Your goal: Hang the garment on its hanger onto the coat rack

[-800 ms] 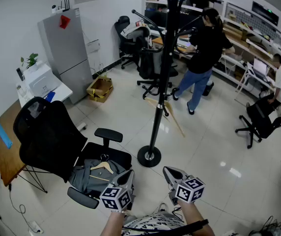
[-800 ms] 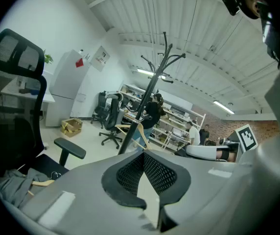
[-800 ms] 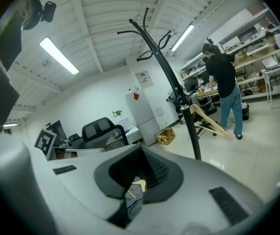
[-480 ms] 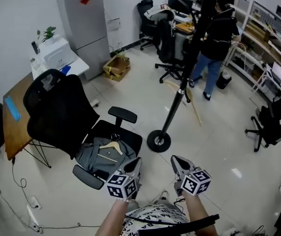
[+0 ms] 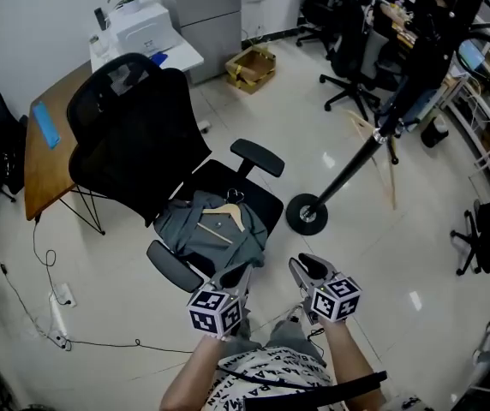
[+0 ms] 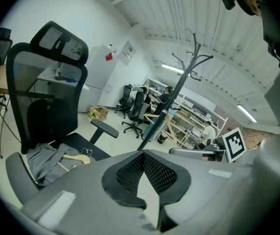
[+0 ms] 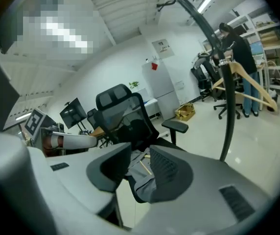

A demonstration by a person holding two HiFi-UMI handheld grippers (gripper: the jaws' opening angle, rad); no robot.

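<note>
A grey garment (image 5: 213,232) on a wooden hanger (image 5: 225,218) lies on the seat of a black office chair (image 5: 134,144). The black coat rack (image 5: 373,139) stands on its round base (image 5: 307,215), right of the chair. Both grippers hover low in front of the seat. My left gripper (image 5: 234,277) (image 6: 143,153) has its fingertips together, empty; the garment (image 6: 44,160) and the rack (image 6: 172,99) show beyond it. My right gripper (image 5: 301,268) (image 7: 139,153) stands open with nothing between its pads; the garment (image 7: 139,164) shows through the gap, with the rack pole (image 7: 228,116) to the right.
A spare wooden hanger (image 7: 247,89) hangs on the rack pole. A wooden desk (image 5: 44,152) stands behind the chair, with cables (image 5: 56,298) on the floor at left. A cardboard box (image 5: 251,62) and more office chairs (image 5: 356,50) stand farther back. A person (image 7: 238,58) stands beyond the rack.
The head view has swung down and left: the chair with the garment has come toward the middle, the rack has slid right. Both grippers stay low at the bottom, the left now nearer the seat.
</note>
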